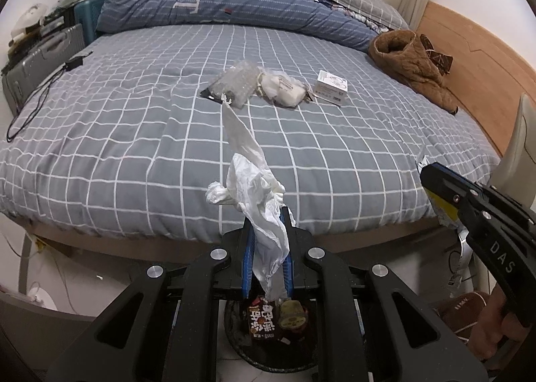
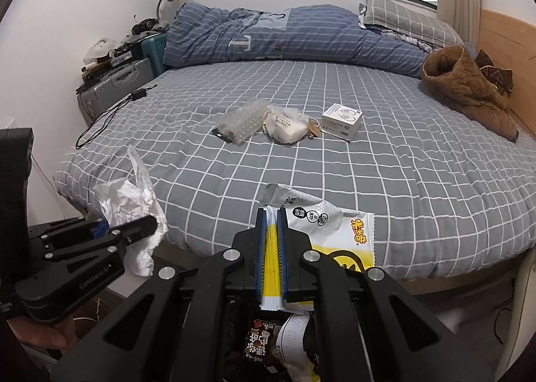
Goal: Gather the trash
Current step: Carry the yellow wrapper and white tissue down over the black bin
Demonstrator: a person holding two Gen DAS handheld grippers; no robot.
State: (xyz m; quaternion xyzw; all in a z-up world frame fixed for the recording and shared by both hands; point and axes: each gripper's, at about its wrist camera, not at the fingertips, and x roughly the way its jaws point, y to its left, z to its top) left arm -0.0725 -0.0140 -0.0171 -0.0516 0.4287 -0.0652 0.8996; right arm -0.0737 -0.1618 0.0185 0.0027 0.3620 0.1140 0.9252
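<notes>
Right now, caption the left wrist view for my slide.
Left gripper clamps crumpled tissue above the trash bin.

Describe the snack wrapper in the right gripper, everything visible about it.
The snack wrapper is a crinkled, flattened packet of shiny film, white with a yellow lower part, black round printed marks and orange lettering near its serrated right edge. Its top is torn open and folded back. The right gripper is shut on its left side, with yellow film pinched between the blue pads. It hangs in the air off the near edge of the bed, with its bottom end above a bin that already holds rubbish.
</notes>
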